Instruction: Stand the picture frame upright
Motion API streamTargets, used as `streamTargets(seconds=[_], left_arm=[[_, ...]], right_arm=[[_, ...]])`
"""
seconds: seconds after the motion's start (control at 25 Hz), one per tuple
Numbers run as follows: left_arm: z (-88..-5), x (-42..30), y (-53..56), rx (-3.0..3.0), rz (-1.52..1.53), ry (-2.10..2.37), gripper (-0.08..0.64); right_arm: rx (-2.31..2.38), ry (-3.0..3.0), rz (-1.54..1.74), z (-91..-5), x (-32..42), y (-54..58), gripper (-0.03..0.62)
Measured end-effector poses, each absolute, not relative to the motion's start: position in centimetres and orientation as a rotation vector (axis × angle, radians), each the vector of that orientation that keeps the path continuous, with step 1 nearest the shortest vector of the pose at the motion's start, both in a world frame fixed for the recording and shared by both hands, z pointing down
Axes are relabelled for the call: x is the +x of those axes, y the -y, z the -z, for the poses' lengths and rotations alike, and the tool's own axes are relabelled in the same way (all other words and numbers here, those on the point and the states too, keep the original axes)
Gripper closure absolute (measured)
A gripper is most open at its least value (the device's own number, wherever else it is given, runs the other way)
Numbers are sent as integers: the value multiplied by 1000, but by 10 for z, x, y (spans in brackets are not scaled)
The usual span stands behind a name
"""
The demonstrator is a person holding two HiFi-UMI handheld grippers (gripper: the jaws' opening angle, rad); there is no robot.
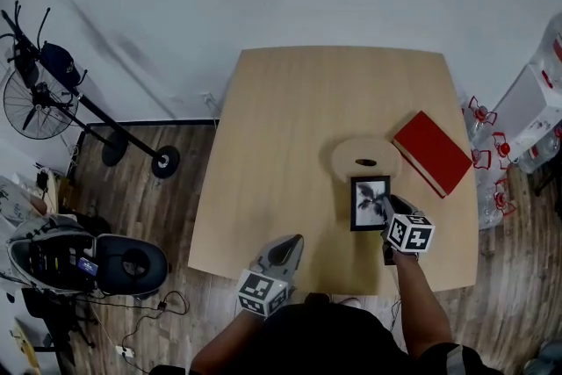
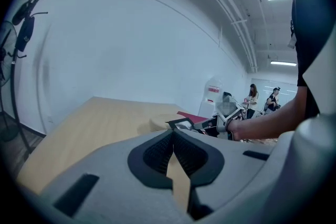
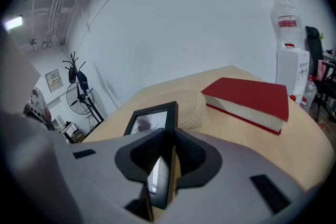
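Your right claw [image 1: 389, 211] is clenched on the right edge of the picture frame [image 1: 370, 202]. The frame sits toward 5 o'clock on the desk [image 1: 290, 145], with its photo facing upward. A round wooden disc [image 1: 365, 158] lies just beside the frame at its 12 o'clock, and a red book [image 1: 432, 152] lies at its 2 o'clock. Your left claw [image 1: 288, 246] hovers at the desk's 6 o'clock edge, pressed together on nothing.

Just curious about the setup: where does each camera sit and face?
Head view: on the head, looking down at the table; both grippers show.
Left gripper view: on the left gripper, facing across the table; closed fingers show.
Right gripper view: on the right gripper, facing the red book; fingers clamp the picture frame.
All share that book.
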State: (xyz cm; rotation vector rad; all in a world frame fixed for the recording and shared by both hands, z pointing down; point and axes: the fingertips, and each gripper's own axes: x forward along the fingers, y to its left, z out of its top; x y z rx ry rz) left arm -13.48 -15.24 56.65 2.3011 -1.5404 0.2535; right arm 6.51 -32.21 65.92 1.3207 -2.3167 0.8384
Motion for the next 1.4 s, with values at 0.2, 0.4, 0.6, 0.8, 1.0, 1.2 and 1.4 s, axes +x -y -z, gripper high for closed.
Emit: streamTargets(seconds=[0.2, 0.4, 0.6, 0.8, 1.0, 1.2, 1.4], left_arm=[[-572, -147, 149, 2272, -249, 1569, 565], [-574, -153, 149, 2261, -253, 1567, 565], [-571, -154, 154, 2277, -255, 1556, 565], [-576, -151, 153, 2283, -241, 1547, 565], [-579, -145, 150, 2281, -251, 1540, 565], [-580, -145, 147, 2281, -254, 1538, 565], [-576, -138, 148, 2314, -237, 1539, 565]], right_arm=[[1329, 2280, -843, -677, 57, 324, 522], [1316, 2238, -801, -690, 56, 322, 523], [1305, 2203, -775, -698, 54, 321, 524], [1310, 2200, -759, -701, 55, 321, 523], [1300, 2248, -754, -697, 58, 319, 492], [1271, 2312, -656, -674, 53, 314, 466], [1260, 2384, -507, -627, 52, 304, 466]])
